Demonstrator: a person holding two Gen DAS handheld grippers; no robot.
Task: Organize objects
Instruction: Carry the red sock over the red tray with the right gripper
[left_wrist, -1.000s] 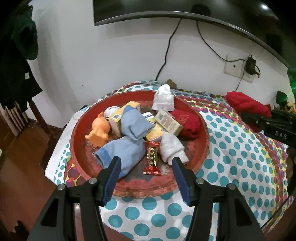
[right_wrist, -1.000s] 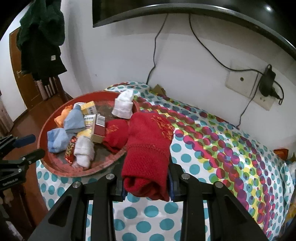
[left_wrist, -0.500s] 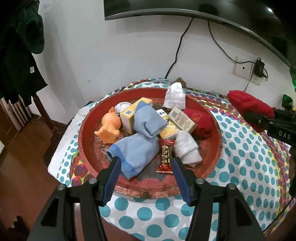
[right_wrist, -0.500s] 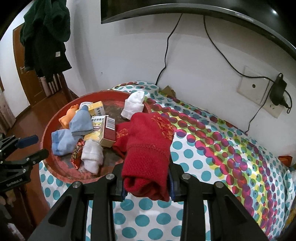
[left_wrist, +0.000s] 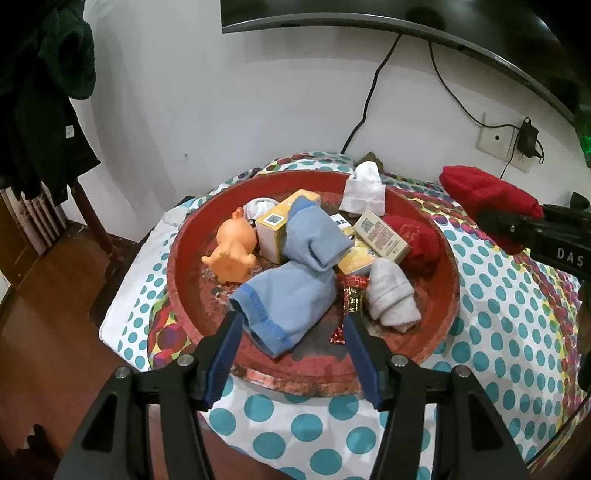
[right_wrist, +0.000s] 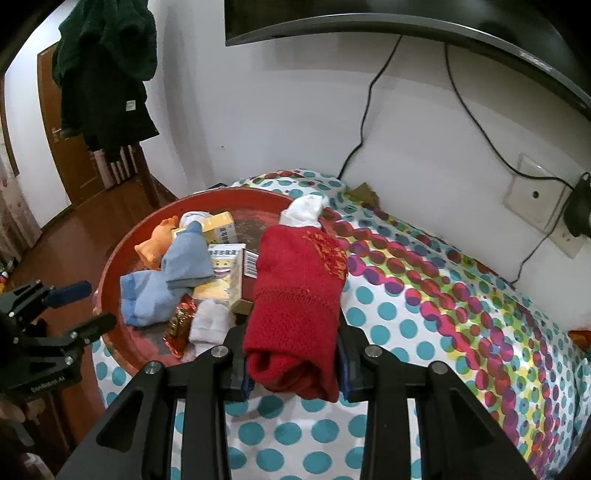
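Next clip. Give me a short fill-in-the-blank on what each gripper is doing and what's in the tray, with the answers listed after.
1. The right gripper is shut on a folded ____ sock.
2. The left gripper has its jaws ____, with nothing held between them.
3. The orange toy lies inside the round ____ tray.
4. The tray rests on a cloth patterned with ____.

Missing words: red; open; red; dots

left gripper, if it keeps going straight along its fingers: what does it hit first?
Most likely the blue sock: the open left gripper points down into the red tray, and the sock's cuff lies between its fingertips. Depth is unclear; the snack wrapper sits close beside.
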